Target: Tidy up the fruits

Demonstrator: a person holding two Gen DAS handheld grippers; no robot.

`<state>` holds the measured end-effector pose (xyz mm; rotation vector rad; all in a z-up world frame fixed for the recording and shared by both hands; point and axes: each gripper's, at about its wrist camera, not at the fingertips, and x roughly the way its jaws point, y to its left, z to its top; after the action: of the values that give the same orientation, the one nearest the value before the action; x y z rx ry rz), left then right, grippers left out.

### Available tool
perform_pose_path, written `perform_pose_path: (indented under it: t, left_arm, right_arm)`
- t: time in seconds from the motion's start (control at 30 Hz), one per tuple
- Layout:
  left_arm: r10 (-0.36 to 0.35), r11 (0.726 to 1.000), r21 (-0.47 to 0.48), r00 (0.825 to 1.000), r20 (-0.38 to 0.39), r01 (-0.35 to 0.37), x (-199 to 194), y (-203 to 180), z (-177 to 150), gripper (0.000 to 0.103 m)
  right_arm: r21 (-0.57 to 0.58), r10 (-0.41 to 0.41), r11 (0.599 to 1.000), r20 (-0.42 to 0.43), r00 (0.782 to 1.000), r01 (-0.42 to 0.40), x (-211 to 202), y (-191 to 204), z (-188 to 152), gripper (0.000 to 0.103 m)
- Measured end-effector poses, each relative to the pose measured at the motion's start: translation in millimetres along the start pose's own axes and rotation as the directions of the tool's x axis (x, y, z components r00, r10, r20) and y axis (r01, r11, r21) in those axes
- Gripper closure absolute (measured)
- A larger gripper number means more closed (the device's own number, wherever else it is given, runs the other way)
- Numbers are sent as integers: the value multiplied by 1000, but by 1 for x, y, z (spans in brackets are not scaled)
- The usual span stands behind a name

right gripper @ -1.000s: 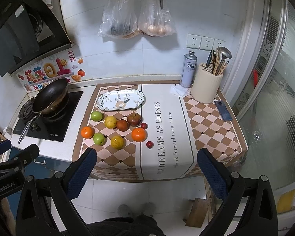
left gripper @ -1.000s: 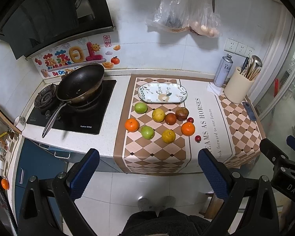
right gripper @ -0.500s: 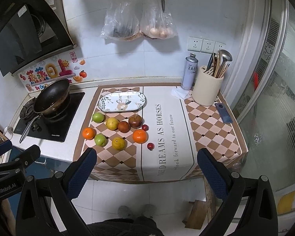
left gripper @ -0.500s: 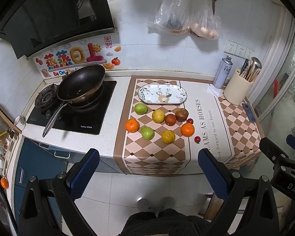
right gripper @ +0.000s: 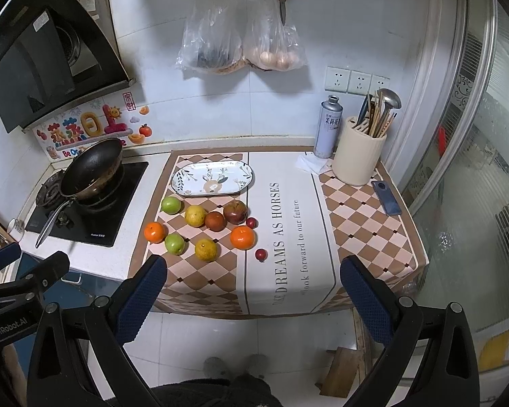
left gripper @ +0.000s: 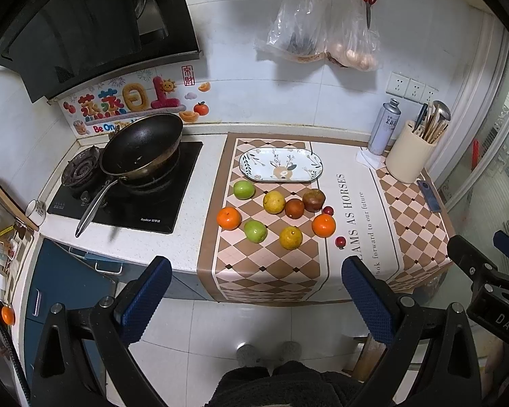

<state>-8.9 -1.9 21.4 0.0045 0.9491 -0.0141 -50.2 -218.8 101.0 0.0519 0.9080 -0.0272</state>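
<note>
Both tongs hang released, holding nothing — the left gripper [left gripper: 256,300] and right gripper [right gripper: 253,296] well back from the counter. The fruits [right gripper: 207,225] (loose, unsorted) lie on the checkered mat [right gripper: 200,281], just near of the oval plate [right gripper: 244,179].

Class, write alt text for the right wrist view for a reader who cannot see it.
An open right hand-held gripper hovers in front of a kitchen counter where ten loose fruits lie on a checkered brown tablecloth before an empty oval patterned plate. A black frying pan sits on the stove at left.
</note>
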Motion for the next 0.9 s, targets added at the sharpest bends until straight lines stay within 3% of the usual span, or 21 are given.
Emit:
perform_pose_path:
  t: [0.9]
  left_arm:
    - [-3, 1000, -7, 1000, 10, 3, -2, 0, -2, 1]
  right_arm:
    - [-3, 13, 1000, 9, 1000, -13, -2, 3, 0, 0]
